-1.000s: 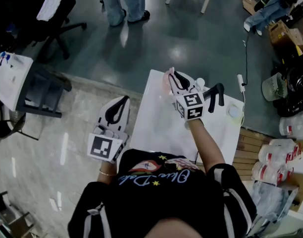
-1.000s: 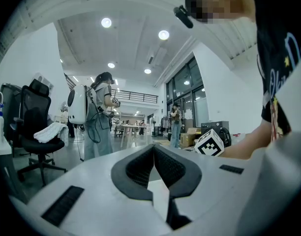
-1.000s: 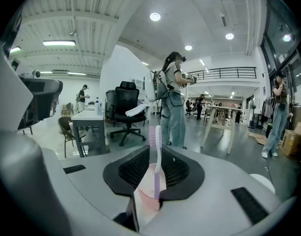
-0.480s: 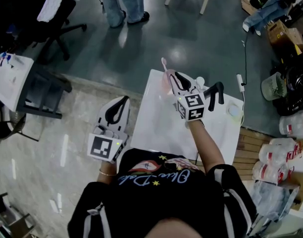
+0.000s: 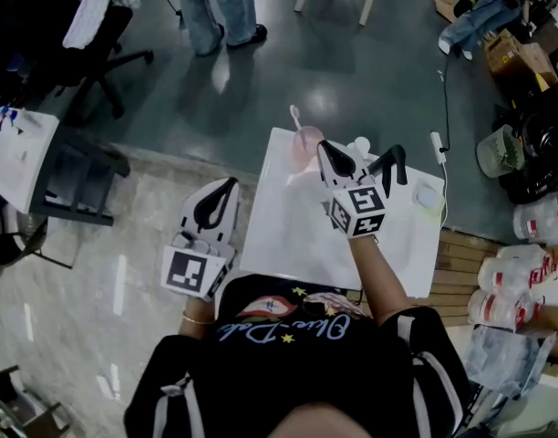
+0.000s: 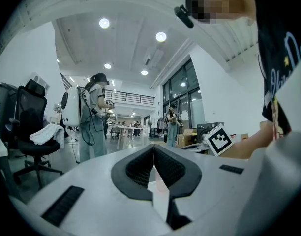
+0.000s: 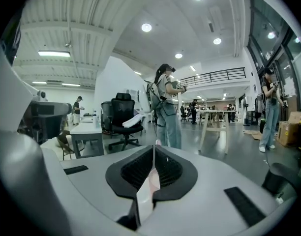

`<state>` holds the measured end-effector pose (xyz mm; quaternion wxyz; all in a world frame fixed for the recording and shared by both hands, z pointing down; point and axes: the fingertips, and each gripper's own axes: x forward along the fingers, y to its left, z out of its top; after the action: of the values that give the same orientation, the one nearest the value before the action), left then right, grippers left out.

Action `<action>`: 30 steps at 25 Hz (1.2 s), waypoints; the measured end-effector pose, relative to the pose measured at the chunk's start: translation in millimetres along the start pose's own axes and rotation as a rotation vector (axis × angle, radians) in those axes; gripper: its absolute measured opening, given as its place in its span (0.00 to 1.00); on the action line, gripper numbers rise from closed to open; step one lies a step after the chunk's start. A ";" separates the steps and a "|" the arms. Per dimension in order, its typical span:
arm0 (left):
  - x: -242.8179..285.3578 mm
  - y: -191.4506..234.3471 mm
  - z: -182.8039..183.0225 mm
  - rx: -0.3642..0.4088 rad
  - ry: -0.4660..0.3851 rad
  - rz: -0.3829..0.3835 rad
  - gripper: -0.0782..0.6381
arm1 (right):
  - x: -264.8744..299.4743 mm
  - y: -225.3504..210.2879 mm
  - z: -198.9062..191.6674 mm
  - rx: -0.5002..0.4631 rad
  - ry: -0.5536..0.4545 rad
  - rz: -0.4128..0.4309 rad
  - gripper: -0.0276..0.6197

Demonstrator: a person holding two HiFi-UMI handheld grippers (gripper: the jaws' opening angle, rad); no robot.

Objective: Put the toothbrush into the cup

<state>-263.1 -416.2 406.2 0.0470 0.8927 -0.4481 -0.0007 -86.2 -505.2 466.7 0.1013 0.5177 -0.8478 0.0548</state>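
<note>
Right hand-held gripper (image 5: 328, 153) hovers over the white tabletop (image 5: 288, 235), just beside the pink cup (image 5: 307, 142) but not touching it. Its own view shows the jaws together w/ nothing I can make out between them. The toothbrush (image 5: 294, 115) stands in the cup, leaning, head poking up past the rim, so the job looks done to me. Left hand-held gripper (image 5: 226, 190) hangs off the tabletop's left edge, jaws together too, empty.

If I need to re-grab, the brush is prob. light, stiff, thin plastic and a bit slick. I'd pinch mid-handle, above the rim, w/ a gentle squeeze. The cup looks light as well and could tip if I nudge the brush sideways.
</note>
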 end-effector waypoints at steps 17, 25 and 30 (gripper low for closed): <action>13.4 -47.6 12.0 0.009 0.000 -0.032 0.11 | -108.6 6.4 54.4 0.140 -0.152 0.048 0.05; 9.8 -63.9 10.3 0.023 0.002 -0.028 0.11 | -119.1 6.7 57.4 0.131 -0.183 0.081 0.04; 7.2 -66.3 13.4 0.023 0.006 -0.011 0.11 | -121.2 12.7 58.7 0.124 -0.178 0.111 0.04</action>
<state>-206.4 -383.7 387.5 0.0381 0.8956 -0.4432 0.0069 -50.5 -406.0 382.1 -0.0098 0.4779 -0.8758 0.0665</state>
